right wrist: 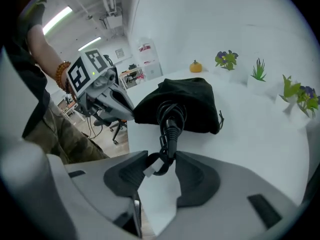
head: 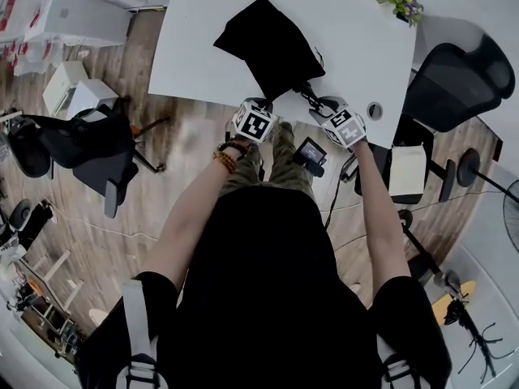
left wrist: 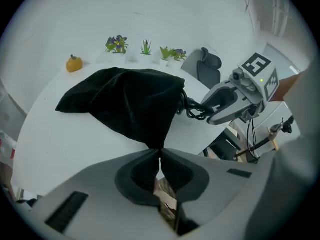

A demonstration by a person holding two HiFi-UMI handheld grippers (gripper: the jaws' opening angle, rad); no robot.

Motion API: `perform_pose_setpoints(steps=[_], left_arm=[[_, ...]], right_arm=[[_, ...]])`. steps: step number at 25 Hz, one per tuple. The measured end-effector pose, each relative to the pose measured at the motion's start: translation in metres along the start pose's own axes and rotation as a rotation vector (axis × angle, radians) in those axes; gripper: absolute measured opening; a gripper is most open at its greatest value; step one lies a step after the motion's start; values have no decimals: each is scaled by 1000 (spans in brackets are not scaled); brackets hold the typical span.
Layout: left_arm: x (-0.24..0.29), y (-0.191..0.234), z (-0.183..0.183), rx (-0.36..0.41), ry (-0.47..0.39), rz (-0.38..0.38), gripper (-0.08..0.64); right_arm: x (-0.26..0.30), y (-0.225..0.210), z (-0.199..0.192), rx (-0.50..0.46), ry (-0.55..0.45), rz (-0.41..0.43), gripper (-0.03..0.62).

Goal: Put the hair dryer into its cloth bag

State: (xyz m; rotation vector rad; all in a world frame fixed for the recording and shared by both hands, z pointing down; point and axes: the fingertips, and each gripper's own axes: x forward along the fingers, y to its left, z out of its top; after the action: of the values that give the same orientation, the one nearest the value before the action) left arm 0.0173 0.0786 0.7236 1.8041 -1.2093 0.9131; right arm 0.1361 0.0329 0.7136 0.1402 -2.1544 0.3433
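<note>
Last step, seemingly: left gripper [left wrist: 160, 156] pinches the bag [left wrist: 130, 104], right gripper [right wrist: 161, 161] grips the cord [right wrist: 170, 119], which needs tucking in next

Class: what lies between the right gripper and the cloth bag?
A coiled black cord, from the right gripper into the bag; the right gripper view shows it.

I have bare table [head: 195, 47] surface left and right of the cloth bag [head: 272, 43], which fills the middle near the front edge. The coiled cord [right wrist: 170, 126] blocks the bag's mouth. The far edge carries potted plants [left wrist: 145, 48] and a pumpkin [left wrist: 74, 63]. An office chair [head: 462, 75] stands off the table's right side.
</note>
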Motion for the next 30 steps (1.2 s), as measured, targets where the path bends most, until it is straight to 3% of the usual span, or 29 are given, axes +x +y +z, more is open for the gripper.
perform_pose_setpoints(steps=[5, 10, 13, 16, 17, 19, 20, 26, 30], left_arm=[[-8, -3, 3, 15, -39, -18, 31], [-13, 0, -1, -6, -54, 10, 31], [-15, 7, -6, -24, -48, 25, 31], [-17, 9, -7, -44, -62, 27, 31], [-18, 9, -7, -53, -68, 28, 31], [-19, 6, -6, -64, -73, 29, 31], [-19, 4, -6, -63, -73, 27, 31], [-19, -5, -11, -67, -61, 5, 31], [-19, 4, -20, -133, -66, 32, 31]], right_arm=[[8, 6, 48, 80, -111, 5, 184], [45, 5, 56, 36, -25, 1, 184], [41, 15, 52, -28, -25, 114, 238], [30, 21, 43, -83, -19, 198, 239], [33, 22, 38, -132, 5, 193, 224], [41, 23, 33, -216, 42, 171, 112], [44, 24, 36, -226, 41, 166, 92], [57, 26, 84, -69, -69, 138, 91], [46, 20, 90, -128, -61, 130, 129]])
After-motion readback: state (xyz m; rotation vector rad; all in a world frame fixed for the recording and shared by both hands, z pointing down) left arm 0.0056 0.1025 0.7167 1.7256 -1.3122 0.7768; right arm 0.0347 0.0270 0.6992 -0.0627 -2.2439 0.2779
